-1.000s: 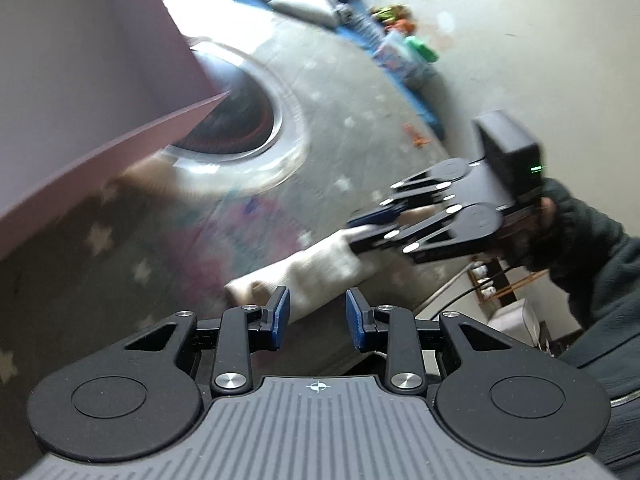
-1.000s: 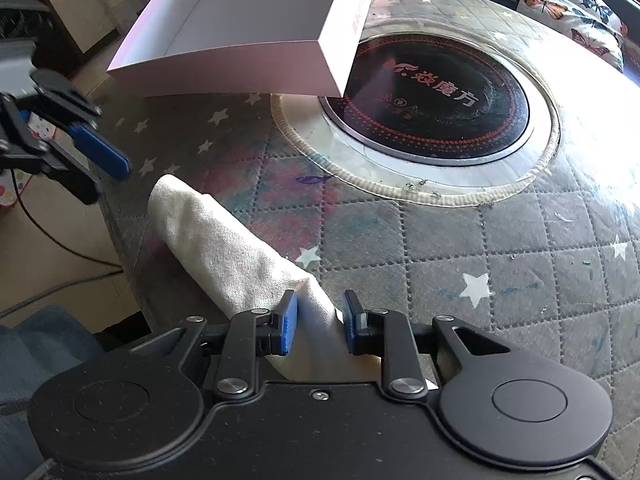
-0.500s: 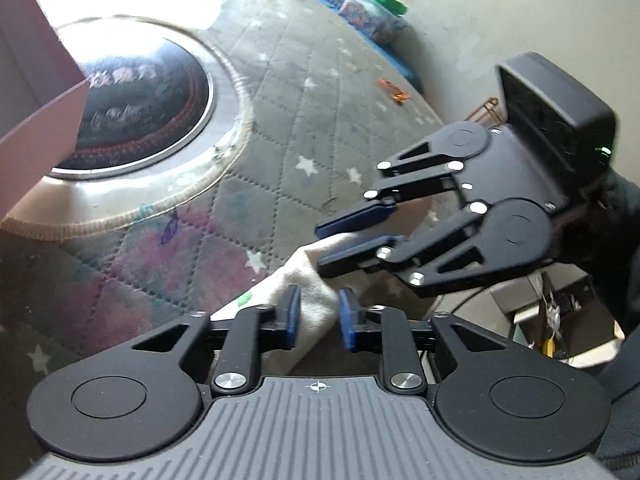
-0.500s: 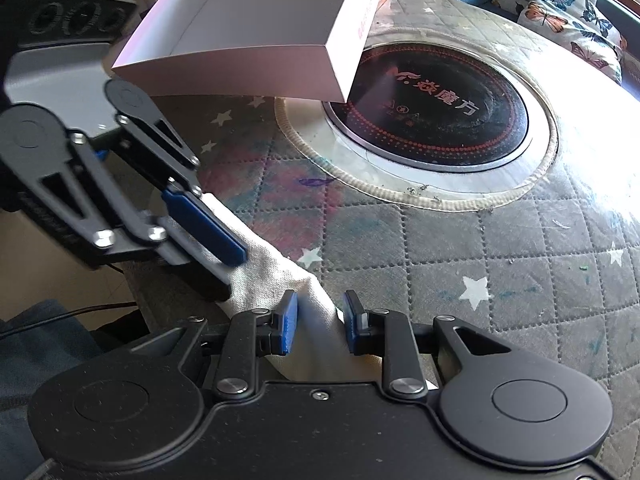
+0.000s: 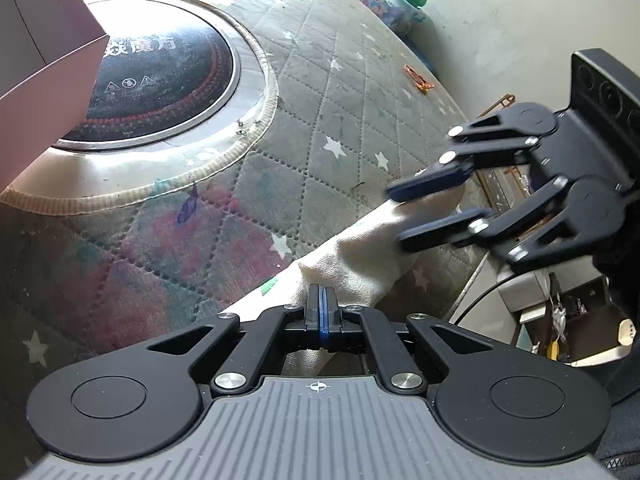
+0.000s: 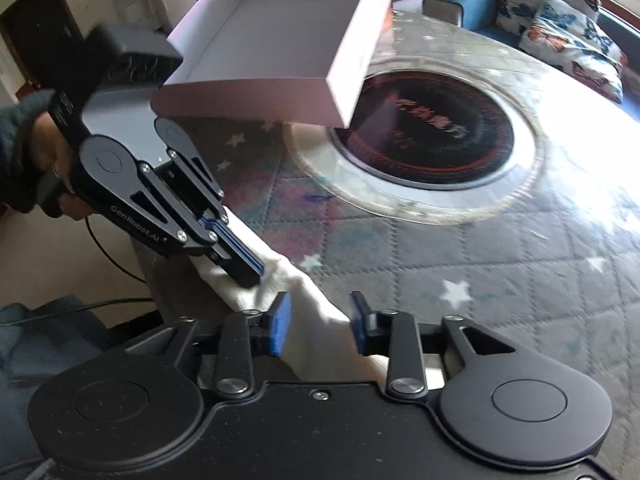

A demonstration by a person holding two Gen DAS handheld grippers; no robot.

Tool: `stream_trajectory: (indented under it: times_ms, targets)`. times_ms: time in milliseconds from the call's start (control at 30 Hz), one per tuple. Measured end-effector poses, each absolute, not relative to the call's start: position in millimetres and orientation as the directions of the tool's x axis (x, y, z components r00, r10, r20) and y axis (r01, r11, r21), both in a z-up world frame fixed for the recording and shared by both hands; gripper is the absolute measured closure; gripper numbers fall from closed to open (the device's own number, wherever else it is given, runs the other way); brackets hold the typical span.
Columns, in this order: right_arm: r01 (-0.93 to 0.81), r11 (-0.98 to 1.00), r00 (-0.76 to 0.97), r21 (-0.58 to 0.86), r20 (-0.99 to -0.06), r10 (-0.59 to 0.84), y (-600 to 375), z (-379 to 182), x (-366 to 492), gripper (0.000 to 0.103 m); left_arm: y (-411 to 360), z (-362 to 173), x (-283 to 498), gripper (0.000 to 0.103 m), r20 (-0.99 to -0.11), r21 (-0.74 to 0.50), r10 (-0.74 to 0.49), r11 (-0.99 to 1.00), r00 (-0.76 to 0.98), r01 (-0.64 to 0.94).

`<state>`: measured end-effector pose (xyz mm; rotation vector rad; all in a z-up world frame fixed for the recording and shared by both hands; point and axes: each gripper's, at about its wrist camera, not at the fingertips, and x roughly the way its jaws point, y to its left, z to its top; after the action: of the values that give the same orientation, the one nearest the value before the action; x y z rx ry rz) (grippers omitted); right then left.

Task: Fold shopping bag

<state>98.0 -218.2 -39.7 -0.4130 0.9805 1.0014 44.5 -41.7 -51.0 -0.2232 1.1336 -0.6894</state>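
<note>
So the left gripper [image 5: 322,300] has pinched shut on the rolled cloth bag [image 5: 360,248], and the right gripper [image 6: 320,322] has just let go, jaws spreading around it.

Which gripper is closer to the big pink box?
Left. The left gripper, pinching the rolled bag, sits just below the pink box; the right gripper is further back along the bag.

My two grippers meet over the rolled cream cloth shopping bag [image 6: 280,280] at the near edge of the quilted star-print table cover [image 6: 500,264].

My left gripper [image 6: 250,270] sits on its left end, my right gripper [image 6: 320,320] straddles its right end. Behind lies the round black glass cooktop [image 6: 432,140], the open pink cardboard box [image 6: 280,40] overlapping its left side.
</note>
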Motion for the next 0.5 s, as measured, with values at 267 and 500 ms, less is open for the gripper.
stream_trajectory:
  times_ms: [267, 500]
  targets:
    - [-0.853, 0.508, 0.186, 0.117, -0.842, 0.506, -248, -33, 105, 0.060, -42, -50, 44, 0.100, -0.755, -0.498, -0.608, 0.776, 0.248, 0.388]
    - [-0.896, 0.432, 0.151, 0.107, -0.839, 0.523, -255, -35, 102, 0.055, -43, -49, 40, 0.100, -0.752, -0.494, -0.605, 0.780, 0.261, 0.383]
